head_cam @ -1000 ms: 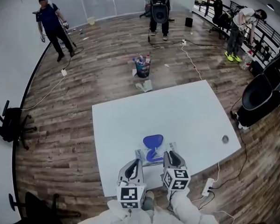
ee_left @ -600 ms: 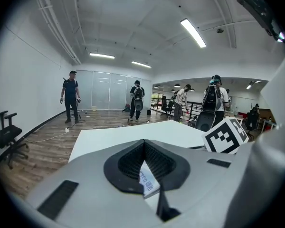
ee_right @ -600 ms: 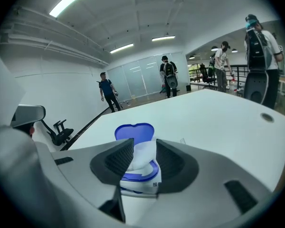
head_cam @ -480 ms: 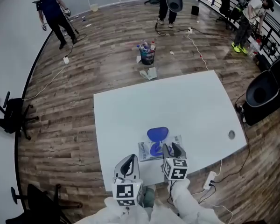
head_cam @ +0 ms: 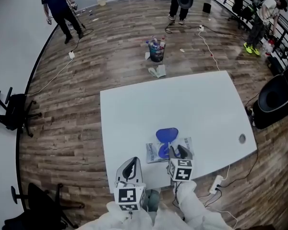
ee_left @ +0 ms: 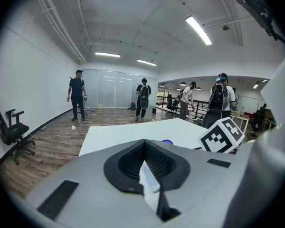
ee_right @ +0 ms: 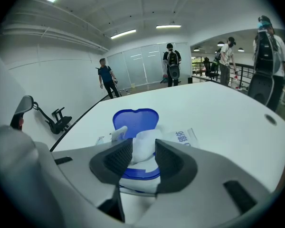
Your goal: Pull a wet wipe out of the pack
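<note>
The wet wipe pack (head_cam: 153,154) lies flat near the front edge of the white table (head_cam: 182,104), its blue lid (head_cam: 167,135) flipped open. A white wipe tuft (ee_right: 145,144) sticks up from the opening. My right gripper (ee_right: 143,148) is over the pack (ee_right: 183,137) with its jaws opening; the tuft stands between the pads, which do not squeeze it. In the head view the right gripper (head_cam: 176,152) covers the pack's opening. My left gripper (head_cam: 130,169) hangs at the table's front edge, left of the pack, jaws together and empty (ee_left: 144,142).
A round cable hole (head_cam: 242,138) sits in the table's right corner. A power strip (head_cam: 214,186) lies on the floor by that corner. A bucket of bottles (head_cam: 157,51) stands beyond the table, an office chair (head_cam: 9,111) at far left. Several people stand far off.
My right gripper has sunk onto the pack and its jaws have spread around the wipe tuft. My left gripper has drifted back to the table's front edge.
</note>
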`<state>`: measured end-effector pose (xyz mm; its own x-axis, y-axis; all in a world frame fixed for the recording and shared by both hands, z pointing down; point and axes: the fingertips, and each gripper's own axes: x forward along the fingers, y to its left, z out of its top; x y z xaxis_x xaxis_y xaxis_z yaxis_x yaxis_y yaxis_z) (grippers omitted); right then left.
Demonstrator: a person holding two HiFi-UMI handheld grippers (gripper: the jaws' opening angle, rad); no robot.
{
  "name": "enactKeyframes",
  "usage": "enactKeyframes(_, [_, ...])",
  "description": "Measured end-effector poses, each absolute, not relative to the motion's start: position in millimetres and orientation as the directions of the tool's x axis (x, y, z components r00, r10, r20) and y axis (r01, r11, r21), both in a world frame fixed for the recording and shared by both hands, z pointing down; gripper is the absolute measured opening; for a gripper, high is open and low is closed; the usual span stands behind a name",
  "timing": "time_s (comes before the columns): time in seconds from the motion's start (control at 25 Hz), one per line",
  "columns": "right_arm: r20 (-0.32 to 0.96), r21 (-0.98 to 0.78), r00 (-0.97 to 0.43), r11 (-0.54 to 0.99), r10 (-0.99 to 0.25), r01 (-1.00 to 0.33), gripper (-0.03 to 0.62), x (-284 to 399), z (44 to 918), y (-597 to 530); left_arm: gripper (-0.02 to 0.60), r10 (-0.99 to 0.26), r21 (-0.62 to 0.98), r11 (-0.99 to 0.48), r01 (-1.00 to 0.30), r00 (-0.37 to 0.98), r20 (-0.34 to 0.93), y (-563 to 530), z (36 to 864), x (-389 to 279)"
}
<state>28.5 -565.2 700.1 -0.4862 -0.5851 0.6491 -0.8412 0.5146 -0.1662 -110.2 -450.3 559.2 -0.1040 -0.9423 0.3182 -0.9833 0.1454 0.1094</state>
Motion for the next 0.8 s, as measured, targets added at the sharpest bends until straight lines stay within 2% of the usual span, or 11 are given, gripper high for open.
enactKeyframes(0.64, [0.684, -0.121, -0.460, 0.534, -0.566, -0.837, 0.147, 22, 708, -563, 0.009, -0.939, 0.117, 0.161, -0.980, -0.115, 0.326, -442, 562, -113])
enactKeyframes(0.8, [0.699, -0.090, -0.440, 0.540, -0.564, -0.837, 0.119, 25, 711, -564, 0.009, -0.937, 0.120, 0.164, -0.979, -0.117, 0.329, -442, 563, -111])
